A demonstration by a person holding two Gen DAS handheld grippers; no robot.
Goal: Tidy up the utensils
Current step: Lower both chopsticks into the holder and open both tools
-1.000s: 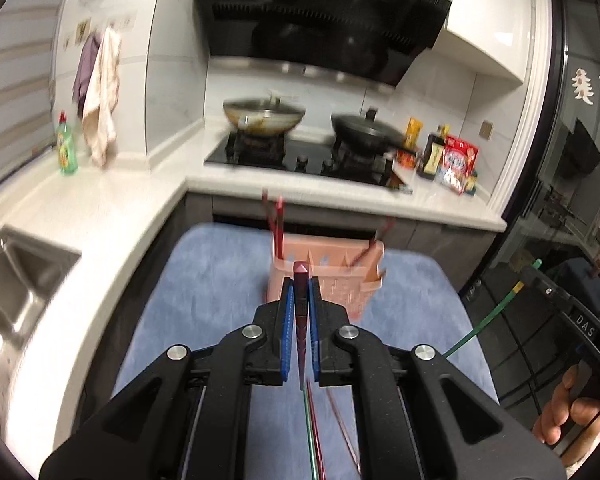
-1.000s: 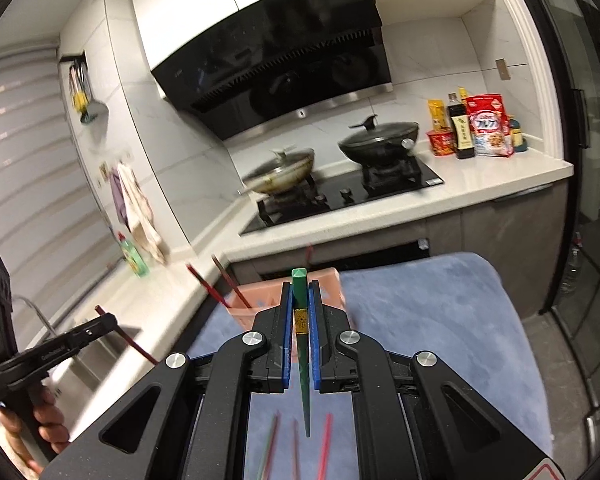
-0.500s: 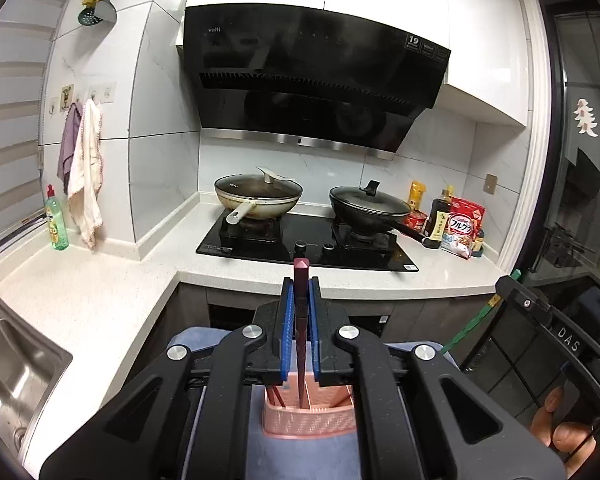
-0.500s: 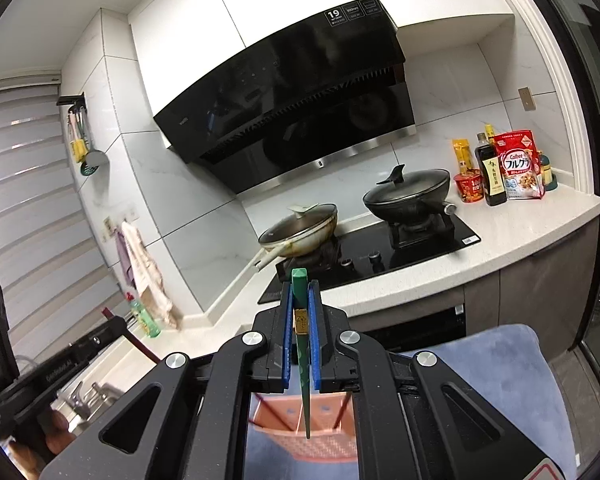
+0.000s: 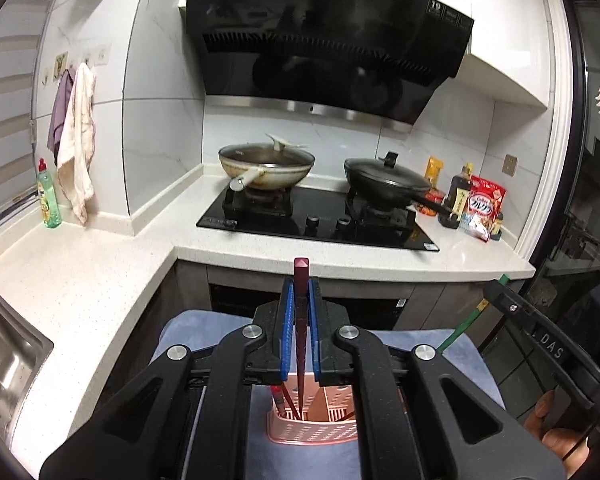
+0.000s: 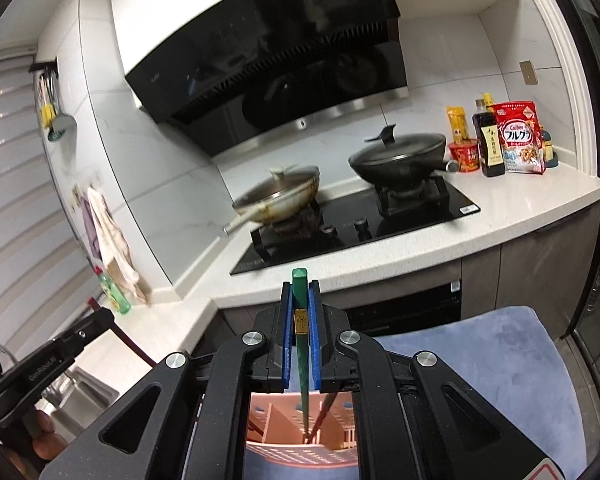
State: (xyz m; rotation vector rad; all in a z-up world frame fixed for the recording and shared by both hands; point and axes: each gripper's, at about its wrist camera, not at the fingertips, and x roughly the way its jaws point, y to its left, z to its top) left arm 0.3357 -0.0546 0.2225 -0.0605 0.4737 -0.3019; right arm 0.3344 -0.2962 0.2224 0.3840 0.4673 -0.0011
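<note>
My left gripper point(image 5: 300, 300) is shut on a dark red chopstick point(image 5: 300, 344) that hangs upright, its lower end inside the pink utensil basket point(image 5: 312, 432) below. My right gripper point(image 6: 300, 300) is shut on a green chopstick point(image 6: 301, 360) with a gold band; its tip also reaches down into the pink basket point(image 6: 300, 452). Dark chopsticks stand in the basket's compartments. The basket sits on a blue cloth point(image 6: 500, 344). In the left wrist view the right gripper's body point(image 5: 540, 340) and green chopstick point(image 5: 472, 320) show at right; the left gripper's body point(image 6: 44, 364) shows at left in the right wrist view.
A white L-shaped counter point(image 5: 80, 280) with a steel sink point(image 5: 4, 360) lies to the left. Behind stands a black hob point(image 5: 320, 220) with two lidded pans. Bottles and food packets point(image 6: 512, 140) stand at the far right. A green soap bottle point(image 5: 48, 196) stands by the hanging towels.
Both grippers have moved over the pink basket, which has slid from ahead to directly beneath them. The chopstick tips now hang into its compartments; loose chopsticks on the cloth have left view.
</note>
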